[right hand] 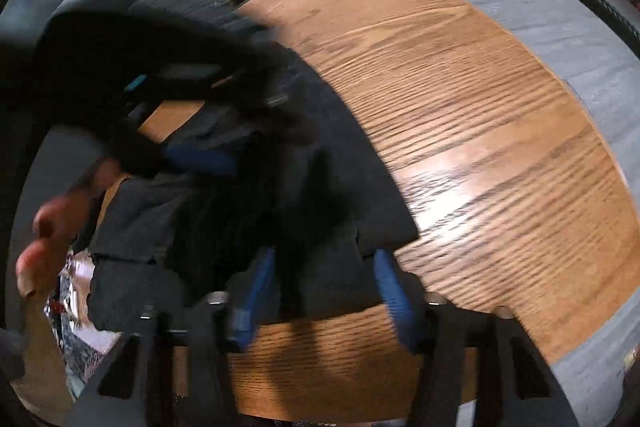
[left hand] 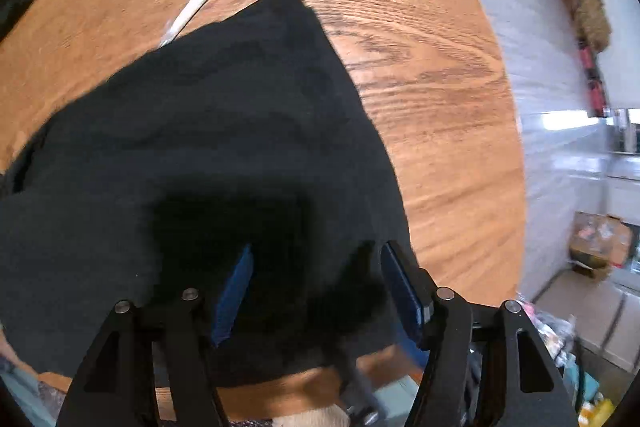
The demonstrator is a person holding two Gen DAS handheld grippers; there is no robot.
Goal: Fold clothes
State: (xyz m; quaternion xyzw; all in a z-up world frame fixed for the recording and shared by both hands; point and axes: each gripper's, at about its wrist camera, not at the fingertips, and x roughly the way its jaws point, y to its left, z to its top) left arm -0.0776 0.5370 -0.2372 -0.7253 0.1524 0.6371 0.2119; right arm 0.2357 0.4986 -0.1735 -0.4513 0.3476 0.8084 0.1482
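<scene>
Garment: black cloth (left hand: 208, 131) lies on the round wooden table (left hand: 432, 99), partly folded w/ layered edges; near hem is seen at the table's near edge, one corner toward the far side.
Left gripper (left hand: 316, 291): pointed down over the cloth nr its near edge; jaws apart, nothing pinched betw. the blue pads (left hand: 236, 291).
Right gripper (right hand: 324, 291): jaws apart, held over the cloth's near corner (right hand: 384, 227) at the table's near edge; fabric is seen betw. the pads but no clamping can be made out.
Left hand (right hand: 48, 227): seen blurred in right wrist view, w/ its tool over the cloth.
Other: white stick-like item (left hand: 192, 7) partly covered by the cloth, far-left of table.
Step (judged): a fold appears released; a fresh grip is being lined up.
Next move calls for: both pads lowered onto the near edge, all layers pinched together, then lifted evenly.
Risk: only top layer caught, fold skewed.
</scene>
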